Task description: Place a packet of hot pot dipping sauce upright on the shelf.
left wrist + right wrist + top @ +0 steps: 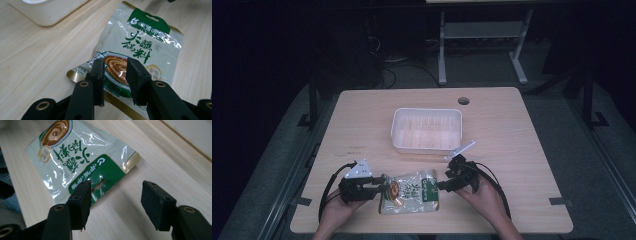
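- On the near edge of the tabletop (512, 150), the sauce pouch (411, 192) lies flat between your two grippers, its green header end toward your right and the printed bowl picture toward your left.
- Your left gripper (115, 67) sits low over the bowl-picture end of the pouch; its fingers (98, 75) stand a narrow gap apart with the pouch beneath them, and nothing is pinched yet as far as the left gripper view shows.
- Your right gripper (115, 192) has its fingers (81, 200) spread wide at the header end; one finger overlaps the green strip near the hang hole, the other stands over bare wood beside the pouch.
- Behind the pouch, the white plastic container (427, 130) stands empty, and a white strip-like piece (460, 150) lies just off its near right corner.
- My read: you are at the very start, lining up both grippers on the pouch. No lift and no grasp is made; if the container is the goal, taking hold, carrying and placing all remain.
- Expect the glossy film to be slippery and limp, so a grip on the edge seals should hold better than one on the middle.
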